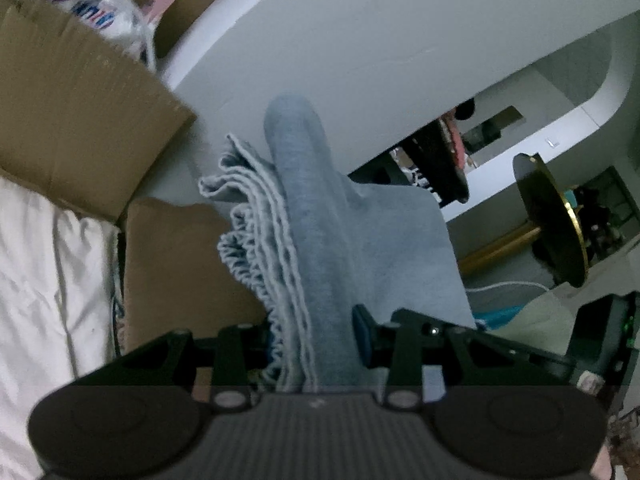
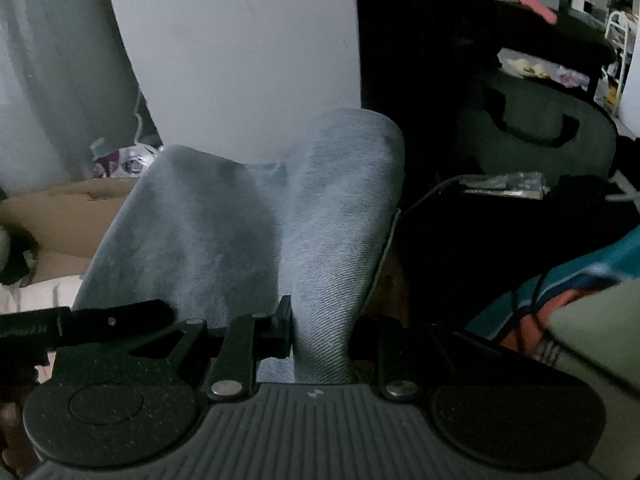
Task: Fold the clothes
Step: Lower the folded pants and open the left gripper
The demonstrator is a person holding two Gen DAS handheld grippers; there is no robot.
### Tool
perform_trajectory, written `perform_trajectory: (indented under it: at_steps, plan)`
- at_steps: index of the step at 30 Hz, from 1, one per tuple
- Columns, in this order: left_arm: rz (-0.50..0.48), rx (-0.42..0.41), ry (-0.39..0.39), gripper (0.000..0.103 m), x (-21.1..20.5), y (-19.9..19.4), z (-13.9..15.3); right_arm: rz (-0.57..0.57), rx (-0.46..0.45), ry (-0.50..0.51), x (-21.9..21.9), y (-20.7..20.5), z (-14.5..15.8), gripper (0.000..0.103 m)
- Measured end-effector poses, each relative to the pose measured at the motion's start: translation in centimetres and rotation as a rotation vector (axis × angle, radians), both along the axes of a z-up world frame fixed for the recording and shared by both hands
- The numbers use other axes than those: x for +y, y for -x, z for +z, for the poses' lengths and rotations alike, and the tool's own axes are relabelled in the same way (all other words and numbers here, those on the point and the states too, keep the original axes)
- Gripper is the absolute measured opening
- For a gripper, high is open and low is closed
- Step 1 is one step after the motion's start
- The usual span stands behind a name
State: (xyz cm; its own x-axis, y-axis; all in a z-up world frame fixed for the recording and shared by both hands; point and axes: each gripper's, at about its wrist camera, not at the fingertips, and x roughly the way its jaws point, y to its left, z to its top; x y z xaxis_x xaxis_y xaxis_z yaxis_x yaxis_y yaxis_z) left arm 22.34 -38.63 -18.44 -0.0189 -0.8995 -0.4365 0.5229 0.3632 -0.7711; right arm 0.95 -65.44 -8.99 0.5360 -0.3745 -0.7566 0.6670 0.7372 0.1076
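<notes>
A light blue-grey garment (image 1: 316,224) with wavy stitched hem edges is bunched between the fingers of my left gripper (image 1: 316,336), which is shut on it and holds it up in the air. In the right wrist view the same garment (image 2: 320,216) rises as a thick fold out of my right gripper (image 2: 324,332), which is shut on it too. The cloth hides the fingertips of both grippers. The other gripper's black body shows at the left edge of the right wrist view (image 2: 80,324).
Open cardboard boxes (image 1: 80,112) and a white quilt (image 1: 36,280) lie at the left. A white curved wall (image 1: 360,40) is behind. A gold-legged round table (image 1: 552,220) stands at the right. Dark bags and clutter (image 2: 532,136) fill the right wrist view's right side.
</notes>
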Motion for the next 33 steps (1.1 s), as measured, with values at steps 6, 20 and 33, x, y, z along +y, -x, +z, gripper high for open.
perform_trajectory:
  at_steps: [6, 20, 33]
  plan:
    - [-0.002, 0.011, 0.010, 0.039, 0.1, 0.0, -2.9, 0.017, 0.001, 0.000, -0.6, -0.2, -3.2, 0.023]
    - [0.005, 0.083, -0.030, 0.047, -0.3, -2.2, -8.7, 0.000, 0.030, 0.017, -1.5, -1.2, -10.1, 0.027]
    - [-0.087, -0.172, -0.234, 0.048, -0.7, -4.0, 0.1, -0.022, 0.006, 0.019, -1.3, -0.8, -10.1, 0.029]
